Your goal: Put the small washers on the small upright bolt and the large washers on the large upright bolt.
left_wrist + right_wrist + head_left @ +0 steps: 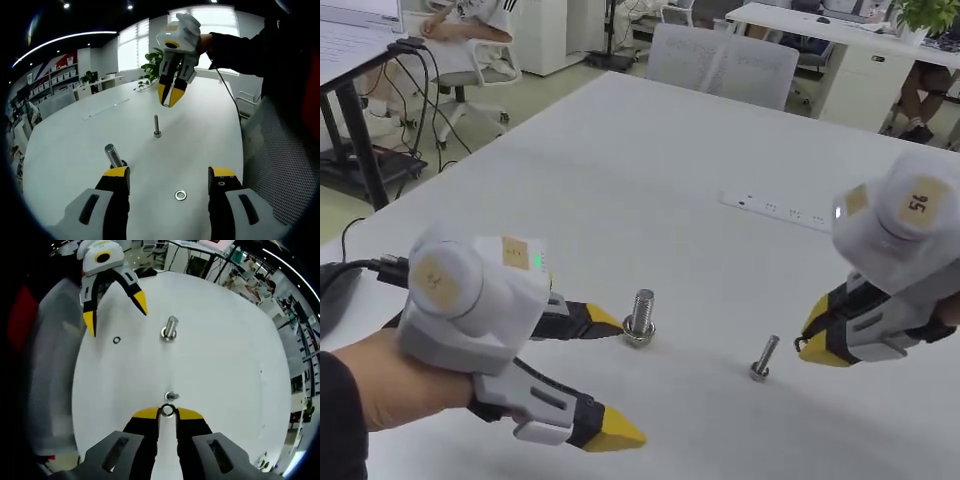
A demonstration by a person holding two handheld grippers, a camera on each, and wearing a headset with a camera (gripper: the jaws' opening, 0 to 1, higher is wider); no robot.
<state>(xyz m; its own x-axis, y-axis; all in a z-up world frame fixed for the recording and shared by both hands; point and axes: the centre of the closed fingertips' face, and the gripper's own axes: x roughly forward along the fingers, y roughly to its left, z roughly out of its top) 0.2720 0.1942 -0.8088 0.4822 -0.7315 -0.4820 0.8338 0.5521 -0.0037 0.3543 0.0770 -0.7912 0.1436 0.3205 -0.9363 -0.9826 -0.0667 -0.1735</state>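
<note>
- Table (650,170): white, carries both bolts.
- Left gripper (610,378): jaws spread wide, holding nothing, low beside the large bolt (640,318).
- Right gripper (817,345): jaws pinched on the held washer (161,411), just above the small bolt (763,358).
- Large bolt: upright.
- Small bolt: upright, well apart from the large bolt.
- Loose washer (180,195): flat on the table, near the left gripper.

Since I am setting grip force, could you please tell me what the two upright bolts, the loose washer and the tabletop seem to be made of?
Large bolt and small bolt: likely steel, with bright silvery shanks and highlights; threads show on the large one. Loose washer: probably plated metal, a thin shiny grey ring. Table: matte white, perhaps laminate; smooth with no grain, so uncertain.
</note>
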